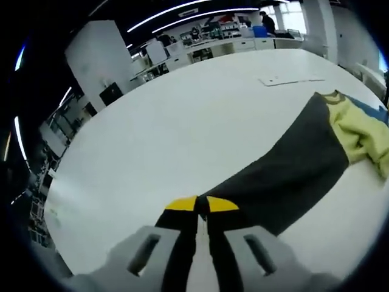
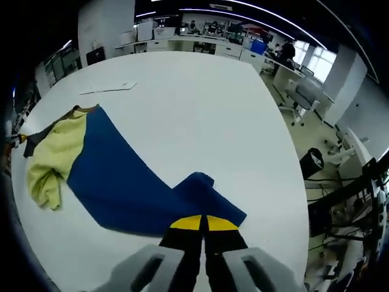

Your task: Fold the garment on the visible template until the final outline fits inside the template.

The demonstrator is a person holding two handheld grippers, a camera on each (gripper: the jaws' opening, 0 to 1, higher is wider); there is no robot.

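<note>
A garment lies stretched over the white table (image 1: 170,134). In the left gripper view its dark grey part (image 1: 285,170) runs from my jaws up to a bunched yellow-green middle (image 1: 358,131), with a sliver of blue behind it. My left gripper (image 1: 202,204) is shut on the grey end. In the right gripper view the blue part (image 2: 121,176) reaches from the yellow-green bunch (image 2: 55,158) to my right gripper (image 2: 203,223), which is shut on the folded blue end.
A flat white sheet (image 1: 285,79) (image 2: 109,89) lies on the table beyond the garment. The table edge (image 2: 285,158) drops off to a floor with an office chair (image 2: 304,91) and a black bin (image 2: 311,163). Desks and shelves line the far wall.
</note>
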